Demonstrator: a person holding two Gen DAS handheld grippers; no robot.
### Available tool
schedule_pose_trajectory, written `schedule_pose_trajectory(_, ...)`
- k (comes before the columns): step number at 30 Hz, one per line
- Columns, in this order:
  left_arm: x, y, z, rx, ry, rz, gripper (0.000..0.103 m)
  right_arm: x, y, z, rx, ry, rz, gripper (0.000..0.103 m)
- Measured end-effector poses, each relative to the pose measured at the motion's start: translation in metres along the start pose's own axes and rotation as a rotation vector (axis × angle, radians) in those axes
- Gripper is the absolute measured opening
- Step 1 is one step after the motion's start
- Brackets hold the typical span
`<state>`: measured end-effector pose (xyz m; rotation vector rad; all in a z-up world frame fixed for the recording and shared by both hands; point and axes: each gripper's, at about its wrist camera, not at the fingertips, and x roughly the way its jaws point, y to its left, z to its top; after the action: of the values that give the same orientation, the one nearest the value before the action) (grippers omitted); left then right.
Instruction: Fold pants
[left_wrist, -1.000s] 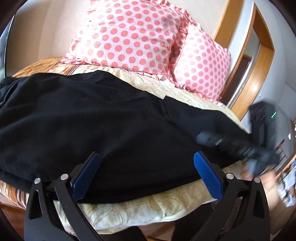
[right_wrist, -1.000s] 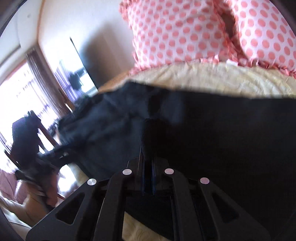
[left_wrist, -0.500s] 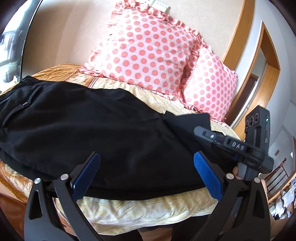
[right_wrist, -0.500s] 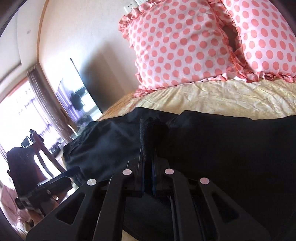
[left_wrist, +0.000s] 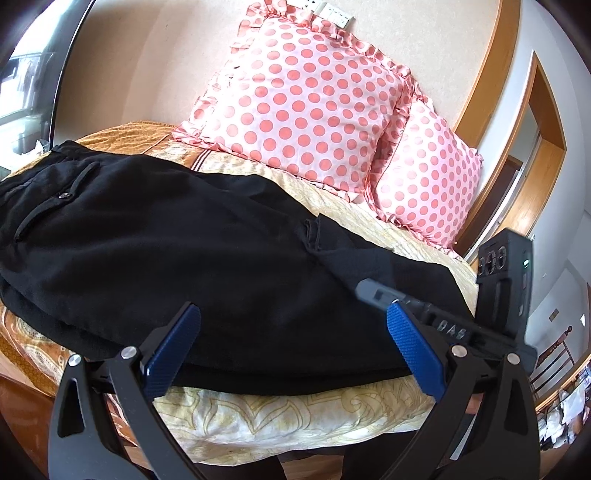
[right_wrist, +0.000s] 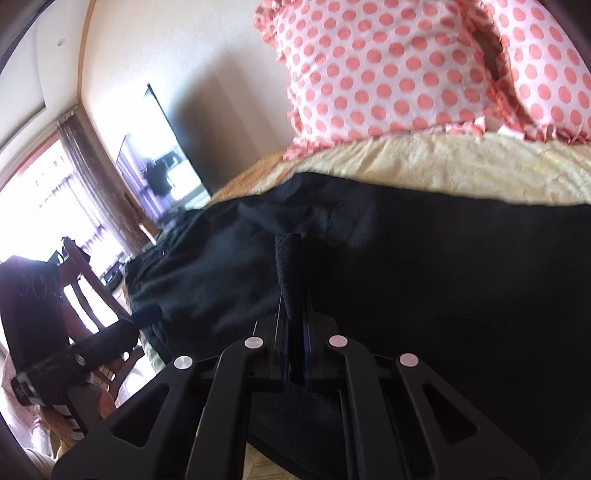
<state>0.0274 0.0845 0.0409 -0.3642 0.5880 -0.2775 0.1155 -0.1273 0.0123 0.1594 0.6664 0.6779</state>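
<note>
Broadly, a bed (left_wrist: 295, 417) with a yellow patterned cover fills both views, running from the lower edge up to the middle of each frame. Across it lie the black pants (left_wrist: 207, 266), spread from the left edge of the left wrist view to its right side; the waist end with a buttoned pocket sits at the middle left, and a folded-over fabric edge shows right of centre. In the right wrist view the same pants (right_wrist: 443, 280) cover the whole middle and right of the frame, bunched into soft wrinkles toward the upper centre.

Behind the pants, two pink pillows with red dots lean against the wall: the big pillow (left_wrist: 303, 99) in the upper centre of the left wrist view, the smaller pillow (left_wrist: 432, 181) just beside it to the right, partly tucked behind it. A wooden door frame (left_wrist: 539, 155) stands at the right edge. In the right wrist view a bright window (right_wrist: 44, 199) with a brown curtain fills the left side, with a wooden chair (right_wrist: 96, 291) below it.

The left gripper (left_wrist: 291, 350) sits at the bottom of its own view, its blue pads spread wide apart over the near edge of the pants, clasping nothing. The right gripper (right_wrist: 293, 273) is clenched on a pinch of the black fabric, which stands up between its closed tips at frame centre.
</note>
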Motion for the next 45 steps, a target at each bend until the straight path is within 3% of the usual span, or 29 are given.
schedule_pose_trajectory(4, -0.005, 0.001, 0.000, -0.001, -0.012, 0.008, 0.101, 0.001, 0.001, -0.010, -0.026, 0.010, -0.009, 0.007)
schedule_pose_trajectory(6, -0.008, 0.004, 0.001, -0.006, -0.024, 0.013, 0.101, 0.000, 0.010, -0.011, -0.098, 0.031, -0.034, 0.012)
schedule_pose_trajectory(8, -0.014, 0.008, 0.003, -0.019, -0.042, 0.016, 0.101, -0.003, 0.019, -0.011, -0.140, 0.055, -0.003, 0.049)
schedule_pose_trajectory(10, -0.019, 0.013, 0.005, -0.031, -0.061, 0.027, 0.101, -0.013, 0.027, -0.009, -0.149, 0.051, 0.056, 0.061)
schedule_pose_trajectory(12, -0.027, 0.020, 0.007, -0.049, -0.090, 0.043, 0.101, -0.024, 0.031, -0.003, -0.159, -0.012, 0.044, 0.061)
schedule_pose_trajectory(15, -0.038, 0.034, 0.011, -0.089, -0.128, 0.084, 0.101, -0.025, 0.040, 0.011, -0.238, -0.075, -0.104, 0.060)
schedule_pose_trajectory(18, -0.048, 0.046, 0.016, -0.122, -0.152, 0.138, 0.101, 0.002, 0.047, 0.017, -0.330, -0.002, -0.252, 0.059)
schedule_pose_trajectory(20, -0.057, 0.057, 0.019, -0.148, -0.167, 0.166, 0.101, 0.023, 0.051, 0.012, -0.376, 0.087, -0.279, 0.059)
schedule_pose_trajectory(27, -0.097, 0.127, 0.037, -0.343, -0.185, 0.292, 0.101, 0.021, 0.059, -0.010, -0.453, 0.102, -0.262, 0.058)
schedule_pose_trajectory(32, -0.111, 0.190, 0.045, -0.582, -0.173, 0.201, 0.101, 0.016, 0.047, -0.008, -0.360, 0.121, -0.198, 0.066)
schedule_pose_trajectory(36, -0.107, 0.217, 0.047, -0.701, -0.134, 0.174, 0.100, 0.011, 0.047, -0.012, -0.354, 0.109, -0.186, 0.066)
schedule_pose_trajectory(45, -0.093, 0.233, 0.050, -0.775, -0.092, 0.142, 0.100, 0.009, 0.044, -0.011, -0.326, 0.100, -0.166, 0.068)
